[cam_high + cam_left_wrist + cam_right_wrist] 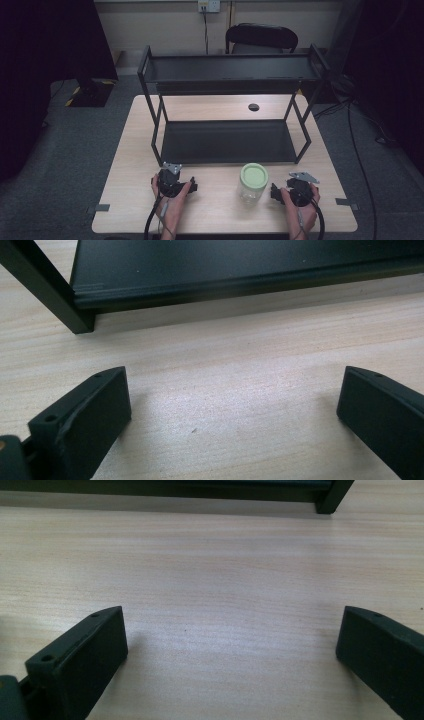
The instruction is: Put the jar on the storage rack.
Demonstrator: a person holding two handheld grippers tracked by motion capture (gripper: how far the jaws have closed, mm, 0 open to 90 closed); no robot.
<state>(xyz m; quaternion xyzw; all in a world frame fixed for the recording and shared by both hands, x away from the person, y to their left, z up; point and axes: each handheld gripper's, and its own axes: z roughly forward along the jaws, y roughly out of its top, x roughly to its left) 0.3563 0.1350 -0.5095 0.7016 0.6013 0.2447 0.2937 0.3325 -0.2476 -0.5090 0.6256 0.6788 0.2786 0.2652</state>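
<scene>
Both tongs gape empty on the wooden table (220,210), left gripper (172,184) at 9 o'clock and right gripper (295,191) at 3 o'clock of the untouched green-lidded glass jar (253,182); nothing moved onto black shelf rack (227,142) yet.

Lab room, wall socket (208,5), grey carpet (75,150)
</scene>
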